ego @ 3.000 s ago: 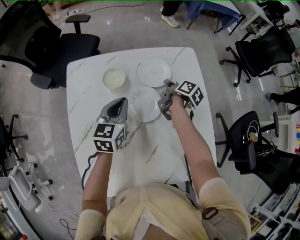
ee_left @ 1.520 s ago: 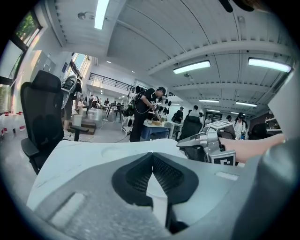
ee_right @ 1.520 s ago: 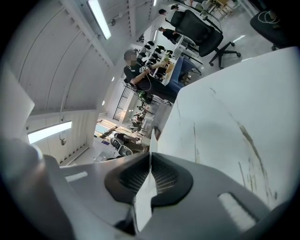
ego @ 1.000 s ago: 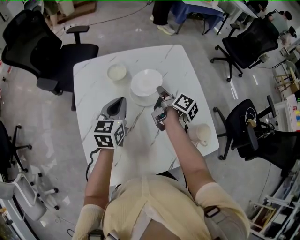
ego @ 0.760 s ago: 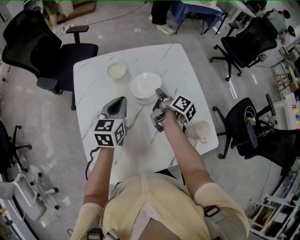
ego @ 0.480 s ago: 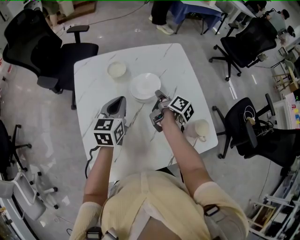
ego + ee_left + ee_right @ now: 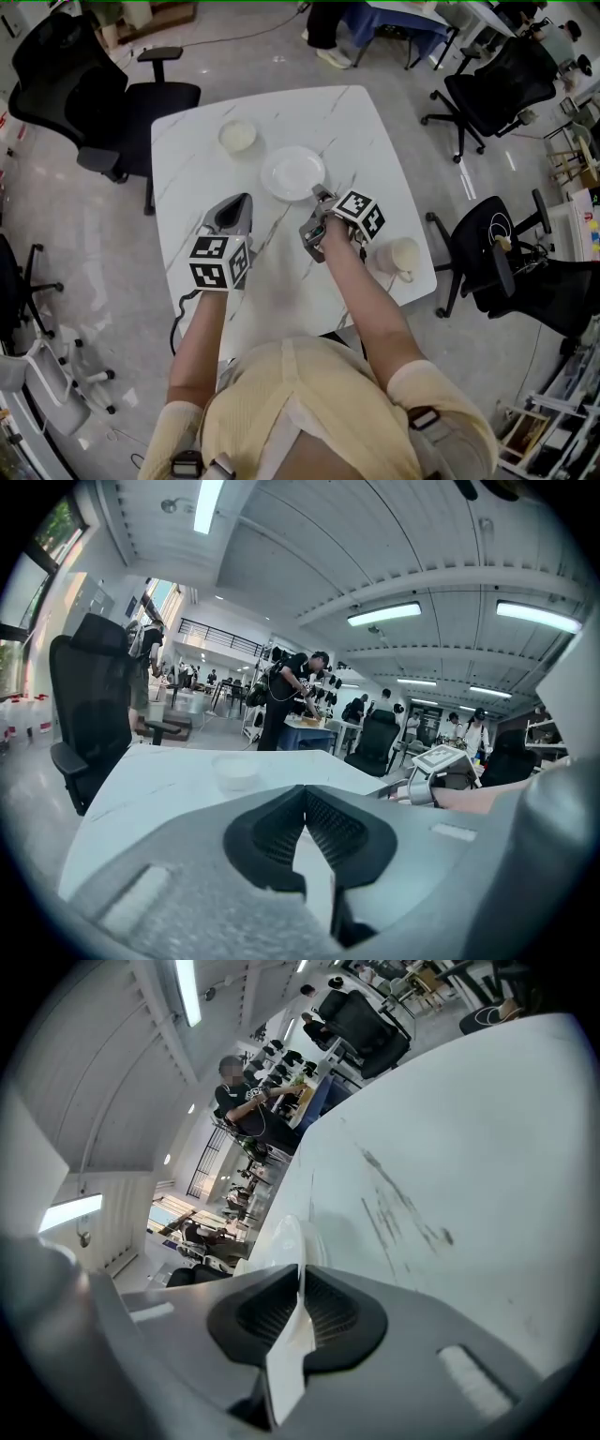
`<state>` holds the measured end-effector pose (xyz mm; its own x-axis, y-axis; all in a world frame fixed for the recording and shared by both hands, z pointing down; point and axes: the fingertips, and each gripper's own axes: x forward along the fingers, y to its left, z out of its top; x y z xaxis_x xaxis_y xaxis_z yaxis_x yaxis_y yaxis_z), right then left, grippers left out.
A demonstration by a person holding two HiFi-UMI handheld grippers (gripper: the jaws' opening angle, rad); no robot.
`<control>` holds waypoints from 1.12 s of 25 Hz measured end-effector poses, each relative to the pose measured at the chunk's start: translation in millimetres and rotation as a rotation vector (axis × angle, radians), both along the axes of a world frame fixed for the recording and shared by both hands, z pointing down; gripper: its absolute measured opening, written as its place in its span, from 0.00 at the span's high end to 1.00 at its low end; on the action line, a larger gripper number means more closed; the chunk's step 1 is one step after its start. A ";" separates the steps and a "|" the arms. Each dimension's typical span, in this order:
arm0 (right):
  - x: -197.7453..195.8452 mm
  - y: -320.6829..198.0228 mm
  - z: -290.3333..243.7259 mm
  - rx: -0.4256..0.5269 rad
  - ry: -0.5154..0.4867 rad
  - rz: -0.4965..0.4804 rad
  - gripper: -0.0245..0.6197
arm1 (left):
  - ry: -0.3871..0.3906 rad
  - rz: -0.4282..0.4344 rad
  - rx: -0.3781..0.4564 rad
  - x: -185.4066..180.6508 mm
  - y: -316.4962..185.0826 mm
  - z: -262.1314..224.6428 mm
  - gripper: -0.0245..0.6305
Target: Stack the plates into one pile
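Top plate (image 7: 292, 173) has landed on the other, far across the table (image 7: 375, 141); right gripper (image 7: 317, 193), jaws just easing apart, pinches its near rim; left gripper (image 7: 242, 202) closed, empty; likely stiff, slick, breakable; hold by the rim.

The head view looks steeply down from above the person onto the whole worktop (image 7: 375, 150). The left claw (image 7: 302, 799) view sits low and faces level across it. The right claw (image 7: 300, 1279) view, tilted, looks close along the plate (image 7: 281, 1241). All three views share the worktop.
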<state>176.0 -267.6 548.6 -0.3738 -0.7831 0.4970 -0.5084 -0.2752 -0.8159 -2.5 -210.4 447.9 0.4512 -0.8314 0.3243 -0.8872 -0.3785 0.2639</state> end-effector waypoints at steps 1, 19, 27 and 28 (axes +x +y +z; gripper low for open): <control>0.1 0.5 1.7 -0.007 0.012 -0.005 0.92 | -0.002 0.000 -0.005 0.3 0.8 1.5 0.96; -2.9 4.1 -0.9 -0.005 0.295 -0.166 0.81 | -0.010 0.016 -0.017 2.0 10.0 4.7 0.96; -9.1 9.0 -5.0 0.041 0.403 -0.264 0.78 | -0.014 0.016 -0.015 -0.7 13.4 6.8 0.96; -10.8 9.9 -4.3 0.042 0.420 -0.290 0.77 | -0.014 0.017 -0.016 -0.3 13.9 7.2 0.96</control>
